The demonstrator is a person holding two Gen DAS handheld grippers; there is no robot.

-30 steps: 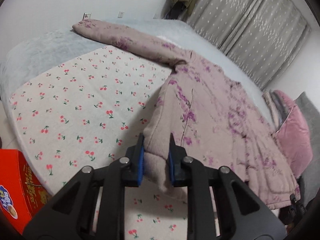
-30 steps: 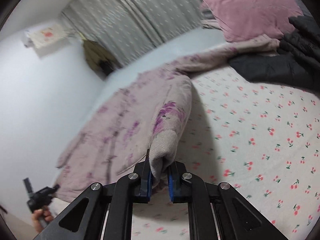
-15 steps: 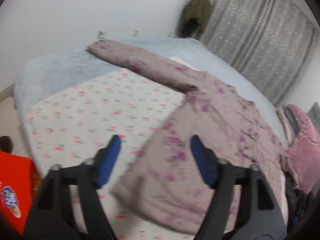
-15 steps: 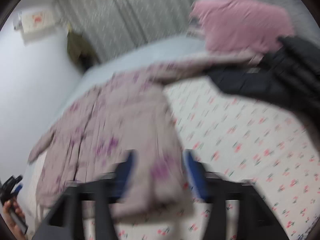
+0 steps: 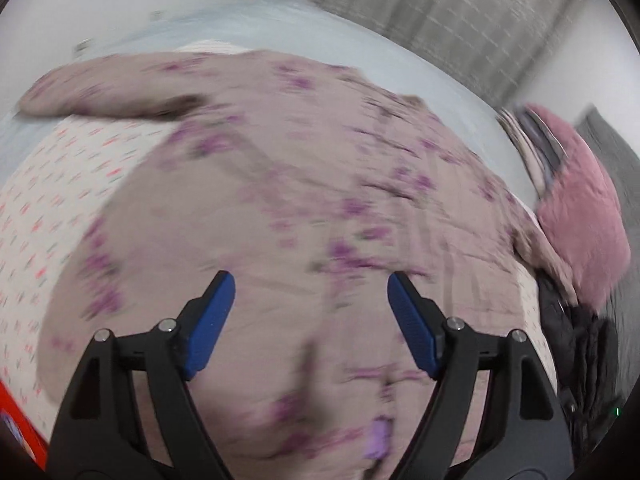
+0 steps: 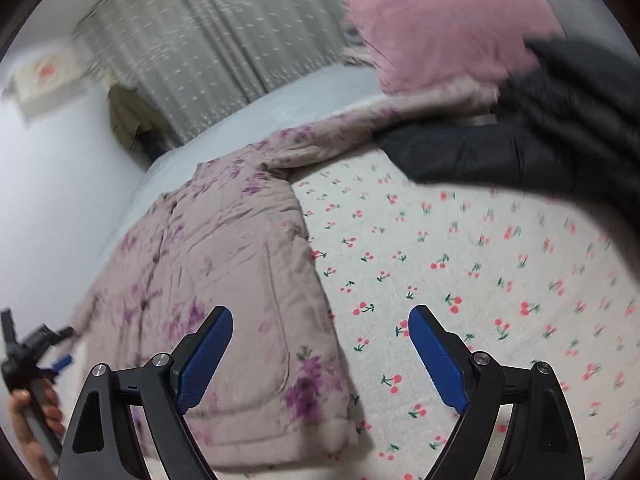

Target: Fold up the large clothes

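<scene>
A large padded pink garment with purple flowers lies flat on the bed, one side folded over its body; it also shows in the right wrist view. Its long sleeves stretch away to the far left and towards the pillows. My left gripper is open and empty, hovering over the garment's near part. My right gripper is open and empty, over the garment's folded edge and the sheet beside it.
A cherry-print sheet covers the bed. A black jacket and pink pillow lie at the head end; the pillow also shows in the left view. A red box stands at the bed's edge. Grey curtains hang behind.
Both grippers held the garment's hem one second ago, let it go and opened. The folded side now lies flat on the garment. Both cameras have moved closer over it.
</scene>
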